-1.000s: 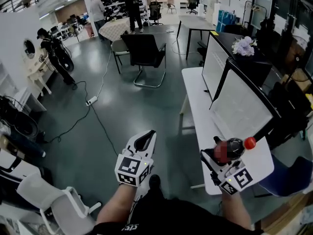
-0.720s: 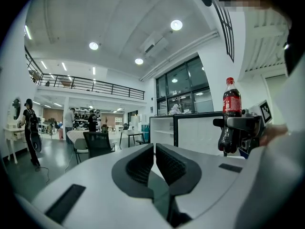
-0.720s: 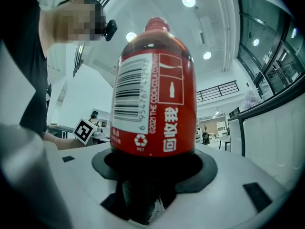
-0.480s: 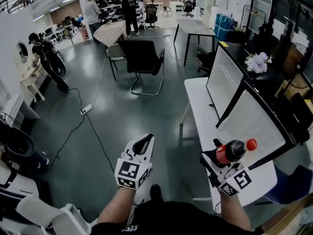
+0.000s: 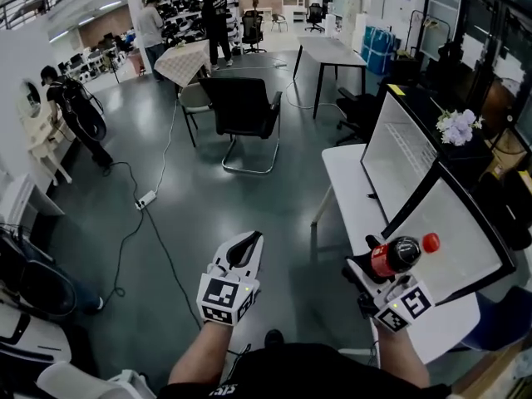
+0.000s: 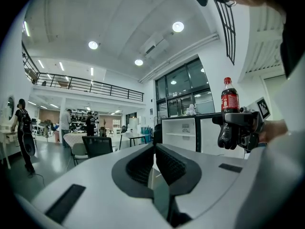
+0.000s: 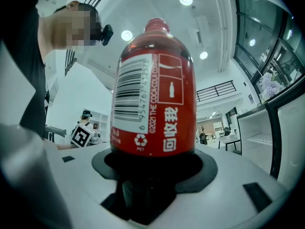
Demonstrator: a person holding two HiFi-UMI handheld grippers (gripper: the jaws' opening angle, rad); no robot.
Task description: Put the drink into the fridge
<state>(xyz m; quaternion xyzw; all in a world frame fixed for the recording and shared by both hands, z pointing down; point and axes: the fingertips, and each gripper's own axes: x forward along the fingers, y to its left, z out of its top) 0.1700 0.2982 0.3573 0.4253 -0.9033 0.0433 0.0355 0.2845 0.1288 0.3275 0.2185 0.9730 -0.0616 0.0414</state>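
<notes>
At 10 o'clock in the head view a person in dark clothes (image 5: 71,98) stands far away on the grey floor (image 5: 208,198). A white power strip (image 5: 146,198) with a cable lies on this floor at 9 o'clock. At 12 o'clock there is a black office chair (image 5: 243,98) on a metal frame.

The left tool (image 5: 243,248) is at 6 o'clock, a little to the left, over the floor. In the left gripper view its jaws are narrow: only a thin slit is between them, and nothing is in it.

A long white desk (image 5: 353,181) runs from 2 o'clock down to 4 o'clock. The right tool (image 5: 384,264) is at 4 o'clock, over the near end of this desk. It holds the plastic cola bottle with red label and red cap (image 5: 399,254). In the right gripper view the jaws press on the dark lower part of the cola bottle (image 7: 153,104), just under the label. In the left gripper view the bottle stands upright in the air, cap up, and touches no surface.

A white cabinet with a black frame (image 5: 407,152) stands on the desk at 3 o'clock, near the bottle but apart from it. Pale purple flowers (image 5: 457,127) are behind it at 2 o'clock.
</notes>
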